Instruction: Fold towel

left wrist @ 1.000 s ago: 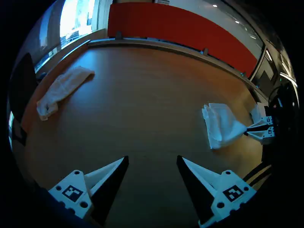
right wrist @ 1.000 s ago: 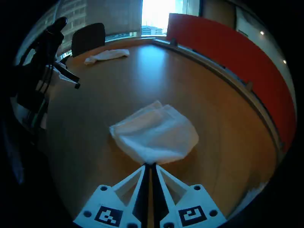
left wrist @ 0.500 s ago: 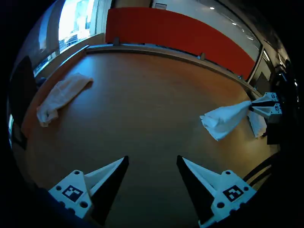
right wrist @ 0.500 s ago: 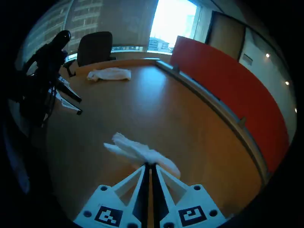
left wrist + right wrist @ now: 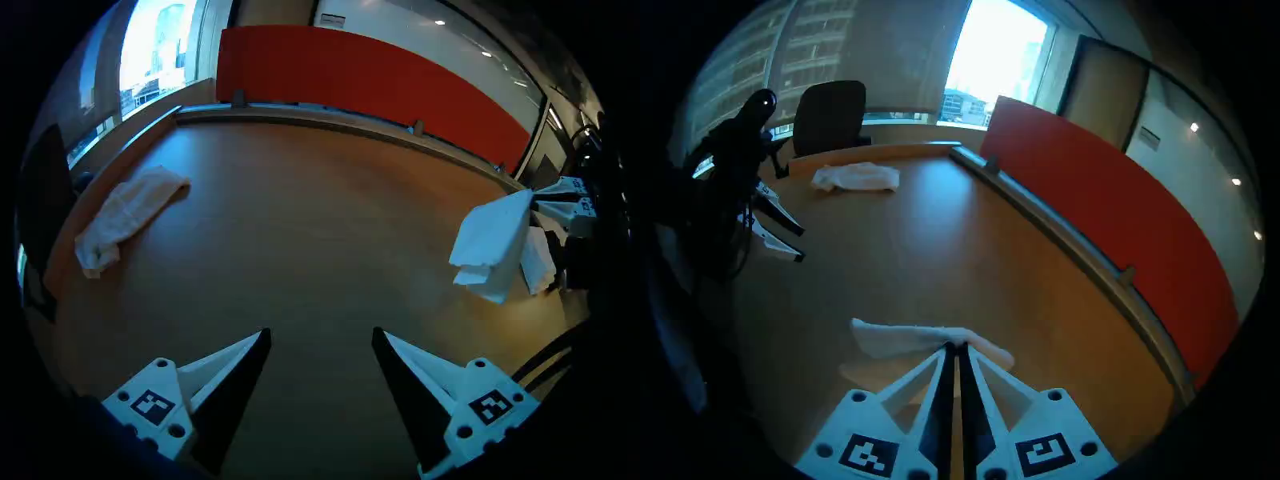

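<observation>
A folded white towel hangs in the air above the right end of the wooden table, pinched at its upper corner by my right gripper. In the right gripper view the shut fingers press on that towel, which spreads to the left just past the tips. My left gripper is open over bare table with nothing between its fingers. From the right gripper view it sits at the left, held by a dark-clad person. A second, crumpled white towel lies at the table's far end.
A red partition runs along the table's long edge behind a grey rail. A black office chair stands by the windows beyond the crumpled towel. Another white cloth lies under the raised towel.
My right gripper has lifted the folded towel off the table, and it now hangs from the shut fingers. The left gripper has stayed open and nearly still.
</observation>
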{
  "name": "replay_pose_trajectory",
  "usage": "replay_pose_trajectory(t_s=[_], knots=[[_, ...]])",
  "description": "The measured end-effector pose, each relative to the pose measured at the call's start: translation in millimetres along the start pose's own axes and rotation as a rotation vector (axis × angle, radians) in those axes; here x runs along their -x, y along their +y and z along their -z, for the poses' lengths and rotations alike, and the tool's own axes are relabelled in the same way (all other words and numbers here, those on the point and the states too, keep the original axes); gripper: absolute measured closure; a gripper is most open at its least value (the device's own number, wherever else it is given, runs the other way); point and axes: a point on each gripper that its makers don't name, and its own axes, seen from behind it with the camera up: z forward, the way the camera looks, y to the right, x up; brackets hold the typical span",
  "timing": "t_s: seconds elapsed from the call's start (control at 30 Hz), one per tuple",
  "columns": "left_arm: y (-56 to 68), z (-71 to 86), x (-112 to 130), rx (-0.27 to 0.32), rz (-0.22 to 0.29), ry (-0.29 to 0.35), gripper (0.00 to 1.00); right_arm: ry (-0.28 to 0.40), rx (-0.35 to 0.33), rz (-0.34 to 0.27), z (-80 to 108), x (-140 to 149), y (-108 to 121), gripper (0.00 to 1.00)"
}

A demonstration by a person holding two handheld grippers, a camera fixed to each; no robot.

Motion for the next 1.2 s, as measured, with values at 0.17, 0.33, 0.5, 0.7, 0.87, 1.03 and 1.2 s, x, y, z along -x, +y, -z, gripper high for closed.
replay_pose_trajectory(t_s=[0.17,0.33,0.5,0.7,0.87,1.03,1.2], knots=[[2.3,0.5,0,0.003,-0.007,-0.003,0.06,0.003,0.024,-0.018,10.6,1,19,0.93],[3.5,1.5,-1,0.004,-0.012,-0.002,0.06,-0.001,0.055,-0.03,21.5,5,43,0.93],[4.2,2.0,-3,0.005,-0.013,-0.002,0.06,-0.015,0.089,-0.043,34.8,14,71,0.92],[4.8,2.2,-4,0.003,-0.011,-0.003,0.06,-0.034,0.131,-0.069,49.2,29,104,0.92],[5.3,1.7,-3,0.0,-0.011,-0.007,0.06,-0.048,0.164,-0.089,59.8,42,130,0.92],[2.7,1.0,-5,-0.009,-0.014,-0.006,0.06,-0.064,0.191,-0.118,70.3,56,153,0.92],[-1.6,0.9,-7,-0.018,-0.009,-0.005,0.06,-0.086,0.212,-0.142,81.0,71,174,0.91]])
